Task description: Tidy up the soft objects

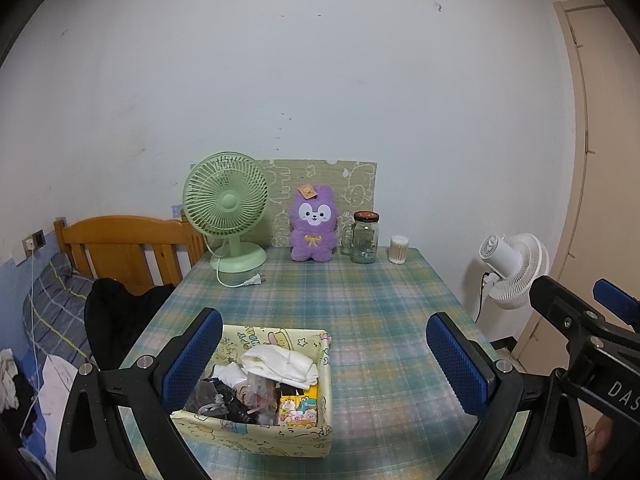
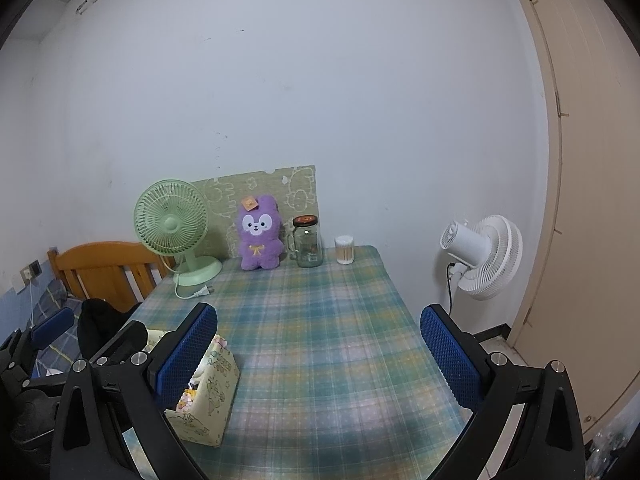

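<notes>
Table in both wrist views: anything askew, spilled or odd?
Nothing spilled or tipped. The fabric box is crammed, with a white cloth heaped above its rim. The green fan is unplugged, its plug lying loose on the tablecloth.

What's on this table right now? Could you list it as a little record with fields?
surface: table with plaid cloth
near edge: patterned fabric box filled with folded soft items
far edge, left to right: green fan, unplugged; purple plush toy; glass jar; cotton swab tub
left hand-held gripper: open, empty, above box
right hand-held gripper: open, empty
beside table: white fan
</notes>
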Demonstrator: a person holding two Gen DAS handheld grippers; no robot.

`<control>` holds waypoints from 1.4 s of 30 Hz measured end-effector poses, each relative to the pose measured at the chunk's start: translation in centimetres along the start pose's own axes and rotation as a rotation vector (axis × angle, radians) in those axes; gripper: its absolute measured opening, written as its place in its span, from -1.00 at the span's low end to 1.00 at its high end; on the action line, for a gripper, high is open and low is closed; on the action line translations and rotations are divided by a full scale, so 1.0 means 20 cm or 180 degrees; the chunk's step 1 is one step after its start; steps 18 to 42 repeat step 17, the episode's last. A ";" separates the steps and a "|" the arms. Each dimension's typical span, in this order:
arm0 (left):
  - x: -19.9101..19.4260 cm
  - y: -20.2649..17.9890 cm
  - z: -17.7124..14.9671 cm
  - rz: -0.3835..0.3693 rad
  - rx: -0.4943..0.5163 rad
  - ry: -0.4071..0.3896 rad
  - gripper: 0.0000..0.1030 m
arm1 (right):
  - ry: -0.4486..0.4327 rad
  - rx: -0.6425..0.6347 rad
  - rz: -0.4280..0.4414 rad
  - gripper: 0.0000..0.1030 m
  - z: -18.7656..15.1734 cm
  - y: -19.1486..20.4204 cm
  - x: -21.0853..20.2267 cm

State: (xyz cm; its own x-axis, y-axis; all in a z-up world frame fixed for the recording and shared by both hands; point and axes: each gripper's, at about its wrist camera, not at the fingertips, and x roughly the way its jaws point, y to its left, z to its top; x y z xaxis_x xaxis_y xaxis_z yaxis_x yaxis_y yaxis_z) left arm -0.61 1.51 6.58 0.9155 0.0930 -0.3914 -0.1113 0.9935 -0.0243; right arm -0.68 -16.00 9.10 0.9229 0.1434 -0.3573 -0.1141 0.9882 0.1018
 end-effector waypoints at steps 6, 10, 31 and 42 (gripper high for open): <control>0.00 0.01 0.00 -0.0003 -0.0006 0.0004 0.99 | -0.0001 -0.0001 -0.0012 0.99 0.00 0.00 0.00; 0.00 0.01 -0.01 -0.0019 -0.0005 -0.0006 0.99 | -0.0011 -0.0003 -0.0015 0.99 0.01 0.00 0.00; 0.00 0.01 -0.01 -0.0012 -0.0006 -0.0010 1.00 | 0.0002 0.0013 -0.0024 0.99 0.01 0.00 0.00; 0.00 0.01 -0.01 -0.0012 -0.0006 -0.0010 1.00 | 0.0002 0.0013 -0.0024 0.99 0.01 0.00 0.00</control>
